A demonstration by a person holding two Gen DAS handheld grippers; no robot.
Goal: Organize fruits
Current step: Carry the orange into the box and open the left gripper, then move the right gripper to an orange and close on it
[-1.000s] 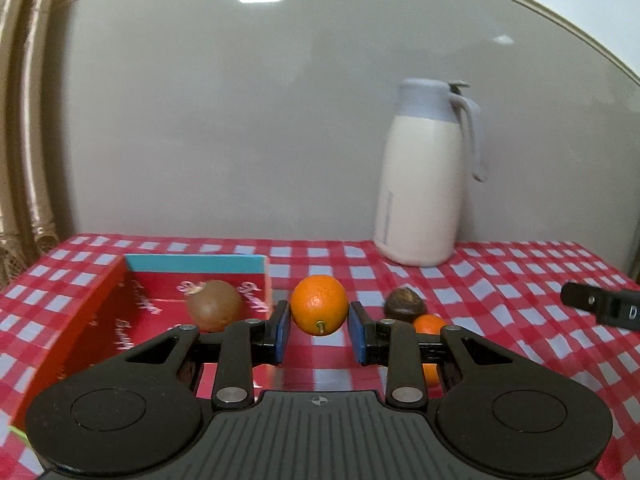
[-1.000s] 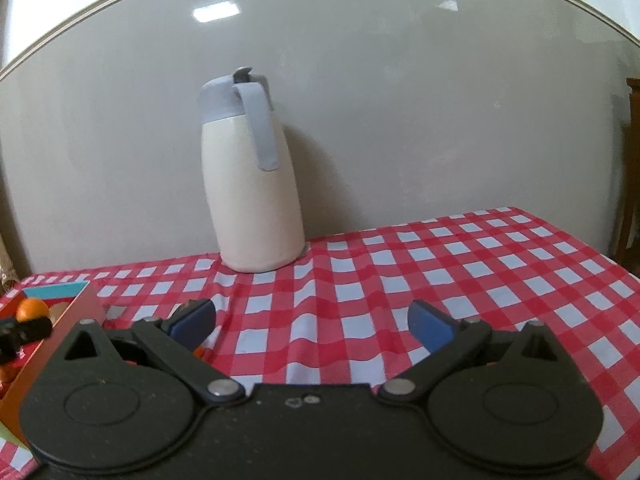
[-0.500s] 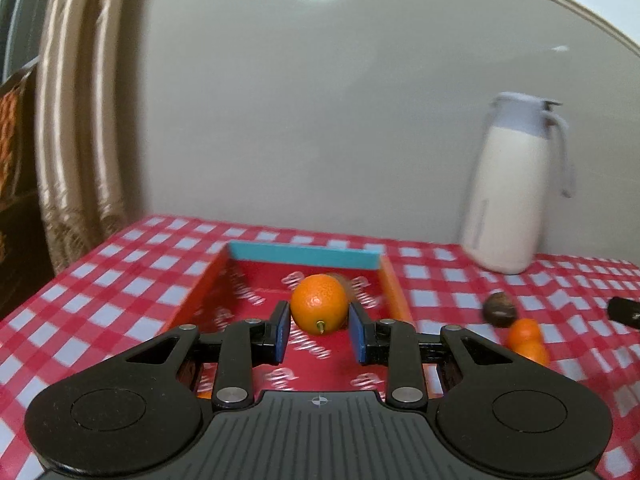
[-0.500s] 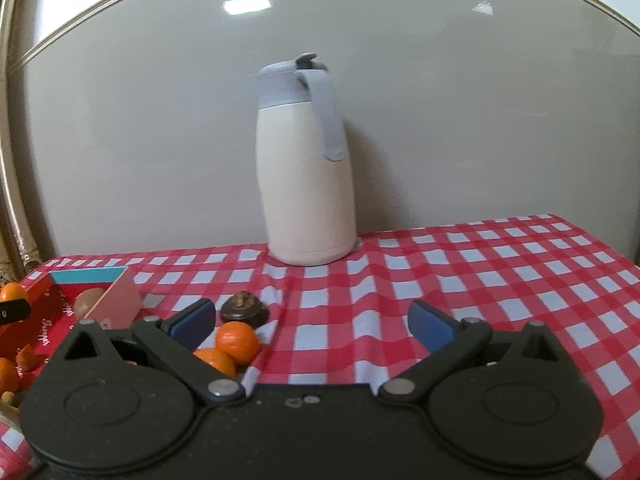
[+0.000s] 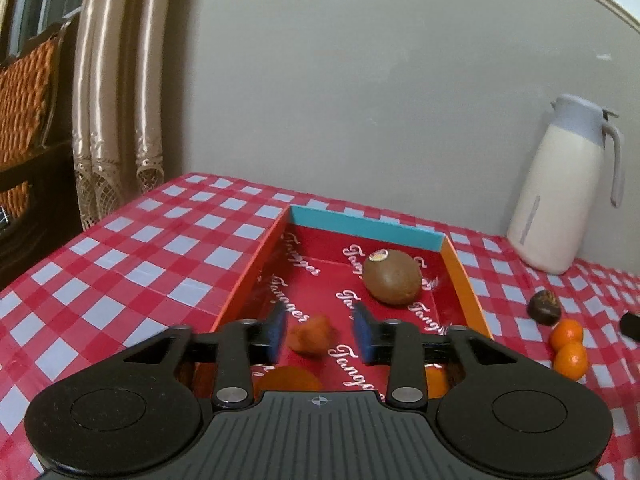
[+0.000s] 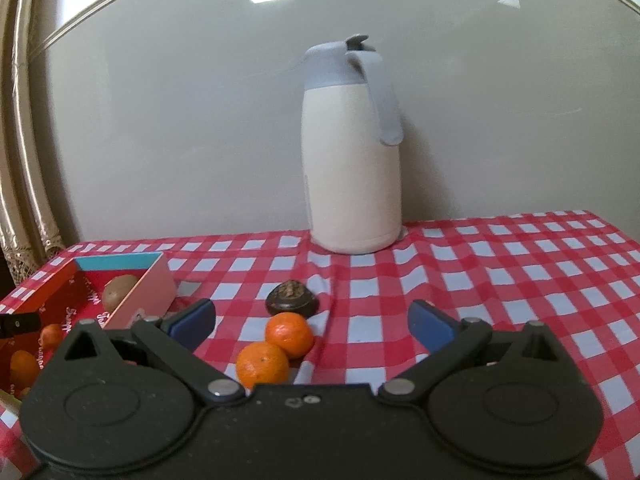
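My left gripper (image 5: pixel 320 338) hangs over the red box (image 5: pixel 464 272), its jaws opening. An orange (image 5: pixel 311 336), blurred, drops between the pads without touching them. A brown kiwi (image 5: pixel 393 277) lies further in, and more oranges (image 5: pixel 289 379) sit below the fingers. My right gripper (image 6: pixel 312 326) stands wide open with nothing in it, just behind two mandarins (image 6: pixel 289 335) (image 6: pixel 262 364) and a dark brown fruit (image 6: pixel 292 298) on the checked cloth. The same mandarins (image 5: pixel 566 334) lie right of the box in the left wrist view. The box (image 6: pixel 148 284) shows at the left of the right wrist view.
A cream jug with a grey lid (image 6: pixel 352 152) stands at the back against the wall, also the jug (image 5: pixel 560 192) at the right in the left wrist view. Curtains (image 5: pixel 116 92) and a chair (image 5: pixel 28 92) are beyond the table's left edge.
The left gripper carried the orange leftward over the box and let it go; its jaws widened. The right gripper swung left, bringing the mandarins and dark fruit between its fingers' line.
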